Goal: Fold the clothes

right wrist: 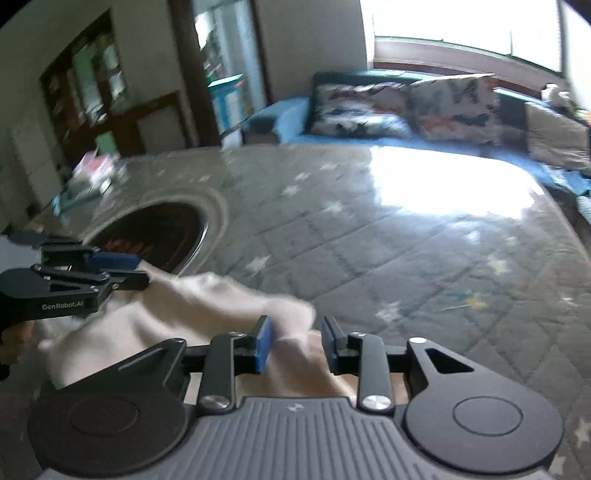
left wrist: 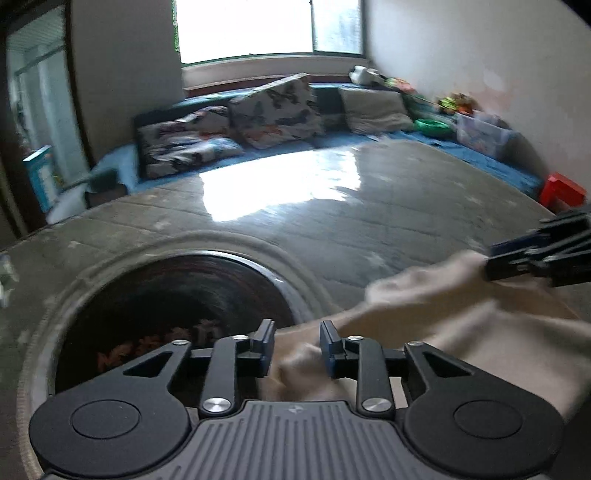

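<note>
Quilted grey cover (left wrist: 369, 236) with pale stars over the table, glare patch (left wrist: 280, 192) from the window (left wrist: 243, 26). Round dark opening (left wrist: 173, 317) ringed by stitched trim (contents blurred, some reddish marks inside). Blue sofa (right wrist: 280, 118) behind, with patterned cushions (left wrist: 273, 110) leaning together and a grey cushion (left wrist: 373, 107) just beside them. Along the right wall: green bowl (left wrist: 432, 127), clear bin (left wrist: 480, 134), red stool (left wrist: 561, 192). Teal frame (right wrist: 229, 96) near a doorway; dark shelf (right wrist: 85, 81) far left; papers (right wrist: 92, 173) at the table's far edge.
</note>
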Motion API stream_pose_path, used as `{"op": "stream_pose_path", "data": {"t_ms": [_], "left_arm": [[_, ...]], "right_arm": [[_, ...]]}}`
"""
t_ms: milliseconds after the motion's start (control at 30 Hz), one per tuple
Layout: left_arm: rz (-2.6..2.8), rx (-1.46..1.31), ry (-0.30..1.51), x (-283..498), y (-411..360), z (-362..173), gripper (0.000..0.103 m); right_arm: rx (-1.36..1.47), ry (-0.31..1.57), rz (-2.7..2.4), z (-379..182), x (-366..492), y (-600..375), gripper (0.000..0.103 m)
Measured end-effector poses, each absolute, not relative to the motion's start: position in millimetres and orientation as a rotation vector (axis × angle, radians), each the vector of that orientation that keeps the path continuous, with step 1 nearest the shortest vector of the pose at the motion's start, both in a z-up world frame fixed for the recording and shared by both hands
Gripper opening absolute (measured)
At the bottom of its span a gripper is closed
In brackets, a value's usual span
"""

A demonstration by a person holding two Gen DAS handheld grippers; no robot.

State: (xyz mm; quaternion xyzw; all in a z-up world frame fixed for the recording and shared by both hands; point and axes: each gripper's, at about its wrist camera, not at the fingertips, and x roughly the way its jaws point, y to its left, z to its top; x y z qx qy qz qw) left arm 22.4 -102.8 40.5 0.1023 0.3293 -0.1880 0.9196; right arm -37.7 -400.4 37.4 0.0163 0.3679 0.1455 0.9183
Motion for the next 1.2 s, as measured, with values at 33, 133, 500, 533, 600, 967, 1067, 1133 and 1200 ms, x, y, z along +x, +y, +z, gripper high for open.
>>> {"op": "stream_pose_path", "data": {"t_ms": [33,133,500,533,600,967,1067,1133,1200], "left_arm": [[-0.369,0.203,0.68,24.2,-101.2,41.8,0.031],[-0.373,0.156,0.683,22.9,-99.3,50.5,0.031],[-0.583,0.139,0.728,19.7,-151.6,48.9,0.03],[-0.572,0.137,0.741,23.6,-154.0,44.8,0.03],[-0.56,0.124,0.74,27.6,-153.8,41.0,0.03],[-0.541,0.131,0.721,21.7,-155.2,39.8,0.031],[-0.537,0.134,0.721,21.5,-156.2,40.4,0.031],[-0.532,0.139,0.719,20.7,-157.3,40.2,0.032],[-0.528,0.143,0.718,19.9,-158.3,40.1,0.033]], "right_arm": [[0.044,0.746,0.282,40.2,-39.7,-404.0,0.03],[0.047,0.742,0.29,45.7,-40.5,-402.5,0.03],[0.004,0.77,0.304,33.6,-23.7,-383.2,0.022],[-0.024,0.766,0.286,30.0,-21.7,-381.3,0.022],[-0.028,0.759,0.262,29.2,-19.8,-384.1,0.022],[0.029,0.778,0.262,42.1,-66.5,-425.2,0.023],[0.043,0.781,0.251,39.3,-75.7,-430.6,0.023],[0.053,0.785,0.246,37.2,-80.2,-434.0,0.024],[0.059,0.786,0.238,36.9,-83.2,-435.9,0.025]]}}
